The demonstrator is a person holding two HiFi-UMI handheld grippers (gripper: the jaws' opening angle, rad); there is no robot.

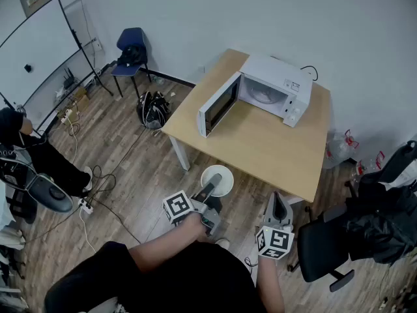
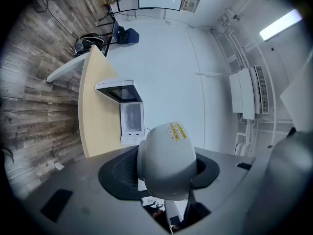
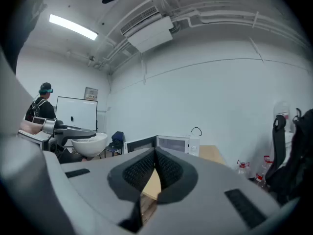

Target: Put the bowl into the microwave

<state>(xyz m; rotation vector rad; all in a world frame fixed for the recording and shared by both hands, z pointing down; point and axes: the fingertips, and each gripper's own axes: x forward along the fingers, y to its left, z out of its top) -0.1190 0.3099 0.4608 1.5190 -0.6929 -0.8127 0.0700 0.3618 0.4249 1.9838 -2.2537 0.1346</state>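
Head view: bowl held clear of the bench, microwave standing open

A white bowl (image 1: 223, 175) is gripped at its rim by the jaws of the left gripper (image 1: 210, 189), and it is carried in the air over the wooden floor (image 1: 124, 168), just short of the near edge of the bench (image 1: 260, 145). In the left gripper view the bowl is seen filling the space between the two pads, with a yellow label on its outer wall. The microwave (image 1: 272, 89) is set on the far part of the bench, well apart from the bowl, and its door (image 1: 217, 104) is swung wide open to the left, so that the pale cavity is exposed. The right gripper (image 1: 279, 206) is held lower and to the right, beside the bench's near corner; its jaws are closed together, and nothing is caught between them. A black office chair (image 1: 326, 246) is seen to the right of that gripper.
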